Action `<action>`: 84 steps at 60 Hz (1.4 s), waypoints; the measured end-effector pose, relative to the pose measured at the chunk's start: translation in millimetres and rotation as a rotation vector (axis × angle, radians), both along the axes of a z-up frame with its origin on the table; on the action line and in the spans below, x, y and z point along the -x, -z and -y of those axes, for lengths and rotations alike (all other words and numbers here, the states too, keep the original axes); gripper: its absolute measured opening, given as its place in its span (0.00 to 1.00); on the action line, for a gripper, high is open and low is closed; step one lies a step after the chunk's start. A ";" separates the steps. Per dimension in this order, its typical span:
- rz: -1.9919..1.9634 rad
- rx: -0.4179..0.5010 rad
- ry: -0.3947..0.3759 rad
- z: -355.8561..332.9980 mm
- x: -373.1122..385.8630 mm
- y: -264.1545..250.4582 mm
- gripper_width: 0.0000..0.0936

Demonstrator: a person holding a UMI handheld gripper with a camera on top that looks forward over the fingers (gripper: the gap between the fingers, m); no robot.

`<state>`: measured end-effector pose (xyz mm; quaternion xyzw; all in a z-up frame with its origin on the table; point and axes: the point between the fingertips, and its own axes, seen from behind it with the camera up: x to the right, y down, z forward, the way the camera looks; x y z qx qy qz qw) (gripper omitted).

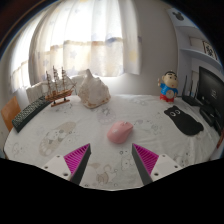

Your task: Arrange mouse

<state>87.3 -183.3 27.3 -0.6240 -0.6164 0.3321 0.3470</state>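
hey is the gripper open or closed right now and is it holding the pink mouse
Open, holding nothing. The gripper has its fingers spread wide apart, and the pink mouse lies on the table just ahead of them, untouched.

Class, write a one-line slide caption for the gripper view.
Open tool hovers short of a pink mouse on the white table, black mouse pad beside it.

bright curtained window [85, 40] behind table [60, 140]

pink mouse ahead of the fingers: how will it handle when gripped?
The pink mouse looks small and rigid, likely light. Its rounded, smooth shell may slip between the pads. Lying flat on the table, it should slide rather than tip. The gripper is open.
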 end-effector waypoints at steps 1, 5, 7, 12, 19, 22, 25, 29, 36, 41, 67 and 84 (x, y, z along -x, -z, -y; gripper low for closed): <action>0.000 0.000 0.002 -1.2 4.5 1.3 0.91; -0.001 0.002 0.008 -5.5 22.8 8.0 0.91; -0.002 0.001 0.010 -7.2 32.0 11.5 0.91; 0.002 -0.004 0.009 -11.4 53.4 19.7 0.91; 0.025 0.000 0.000 -13.6 79.8 33.8 0.91; 0.031 0.000 0.004 -17.2 90.1 36.8 0.92; 0.037 0.006 0.006 -17.5 99.6 40.1 0.92; 0.046 0.022 0.000 -16.0 110.8 43.2 0.92; 0.053 0.027 -0.024 -11.8 126.0 43.2 0.92; 0.055 0.013 -0.058 -8.6 133.5 42.7 0.91; 0.069 -0.028 -0.197 -0.3 146.2 30.7 0.46; -0.063 0.072 -0.081 -101.3 183.4 -121.3 0.41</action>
